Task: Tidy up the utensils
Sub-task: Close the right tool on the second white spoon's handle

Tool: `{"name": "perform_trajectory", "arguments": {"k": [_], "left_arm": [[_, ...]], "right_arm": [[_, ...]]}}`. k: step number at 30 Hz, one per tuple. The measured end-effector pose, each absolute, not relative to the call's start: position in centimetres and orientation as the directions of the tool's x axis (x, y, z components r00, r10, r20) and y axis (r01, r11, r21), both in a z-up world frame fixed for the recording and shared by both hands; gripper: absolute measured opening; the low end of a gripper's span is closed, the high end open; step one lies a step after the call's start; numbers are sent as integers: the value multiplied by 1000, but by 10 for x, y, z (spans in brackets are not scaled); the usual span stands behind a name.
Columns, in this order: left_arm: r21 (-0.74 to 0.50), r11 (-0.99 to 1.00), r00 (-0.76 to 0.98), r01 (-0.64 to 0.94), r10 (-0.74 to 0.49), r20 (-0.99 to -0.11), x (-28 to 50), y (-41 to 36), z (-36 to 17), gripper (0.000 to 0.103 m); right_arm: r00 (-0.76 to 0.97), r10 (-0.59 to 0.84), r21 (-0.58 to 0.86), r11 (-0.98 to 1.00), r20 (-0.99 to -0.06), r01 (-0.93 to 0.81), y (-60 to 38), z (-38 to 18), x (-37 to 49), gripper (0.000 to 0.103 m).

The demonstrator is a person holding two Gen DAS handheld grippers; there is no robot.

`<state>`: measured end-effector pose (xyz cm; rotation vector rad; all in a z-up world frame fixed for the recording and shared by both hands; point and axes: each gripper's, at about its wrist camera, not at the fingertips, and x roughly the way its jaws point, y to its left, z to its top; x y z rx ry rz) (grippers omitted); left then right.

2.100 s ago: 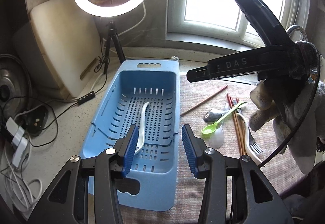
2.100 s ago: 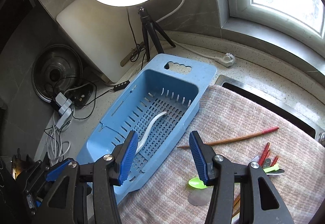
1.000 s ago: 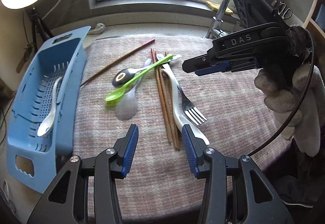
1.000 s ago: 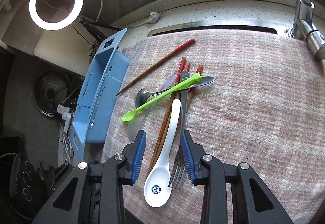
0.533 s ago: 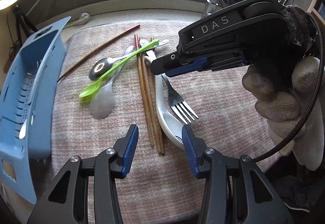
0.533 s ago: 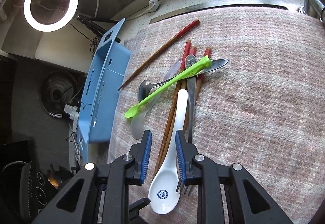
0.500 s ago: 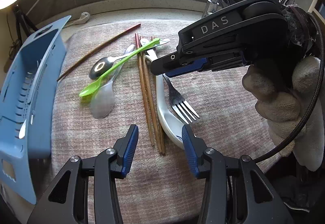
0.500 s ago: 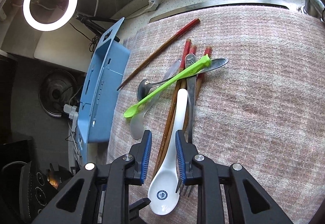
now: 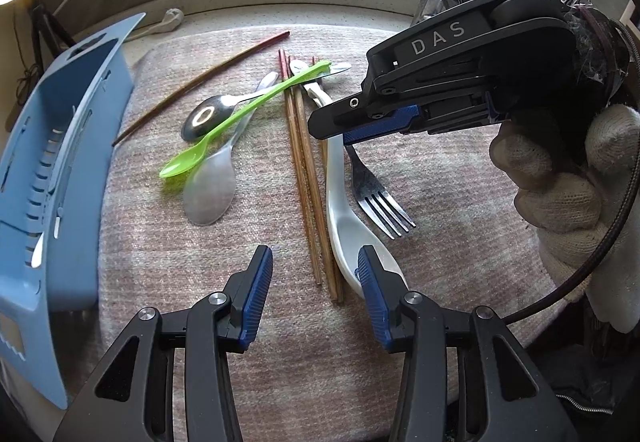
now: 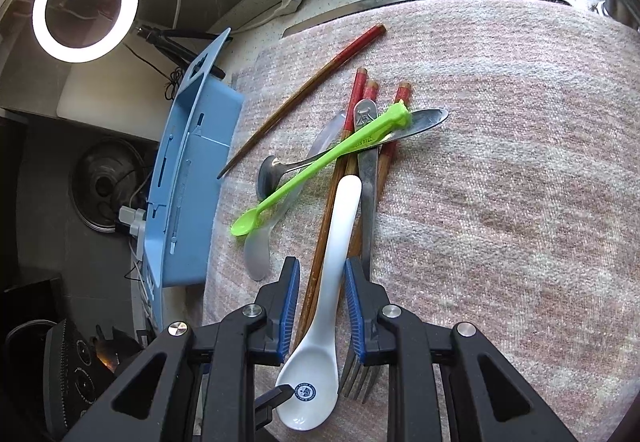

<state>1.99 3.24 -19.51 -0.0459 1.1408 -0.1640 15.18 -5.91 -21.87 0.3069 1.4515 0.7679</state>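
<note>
Bench: pink woven cloth spread below the window.
Basket: blue slotted basket at 9 o'clock.
White spoon: white spoon on the cloth beside chopsticks and fork.
Right tongs: straddled the white spoon's handle; grip not discernible.
Left tongs: apart, empty, at 6 o'clock.

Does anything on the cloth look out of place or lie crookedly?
Yes. One red-tipped wooden chopstick lies apart, slanting toward the blue plastic basket, while the other chopsticks lie together. The green plastic spoon rests crosswise over them.
</note>
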Motion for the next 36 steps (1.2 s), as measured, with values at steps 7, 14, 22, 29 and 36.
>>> {"name": "perform_trajectory", "arguments": {"k": [7,14,22,29,36], "left_arm": [[-123,987,396,100,-153,-906,27,41,-201,43],[-122,988,394,89,-148,-907,27,48,-203,43],[-148,982,400,116,-183,-898,15,43,-196,51],[-145,969,388,198,-213,-897,5,20,-198,51],[-106,965,382,241,-195,-904,7,4,-213,51]], "right_arm": [[-66,625,616,737,-778,-278,-53,-224,154,18],[-68,623,616,740,-779,-270,-52,-225,153,10],[-55,613,602,750,-789,-275,-51,-221,150,10],[-51,602,590,758,-797,-278,-50,-218,149,10],[-49,596,585,765,-802,-270,-50,-217,147,10]]}}
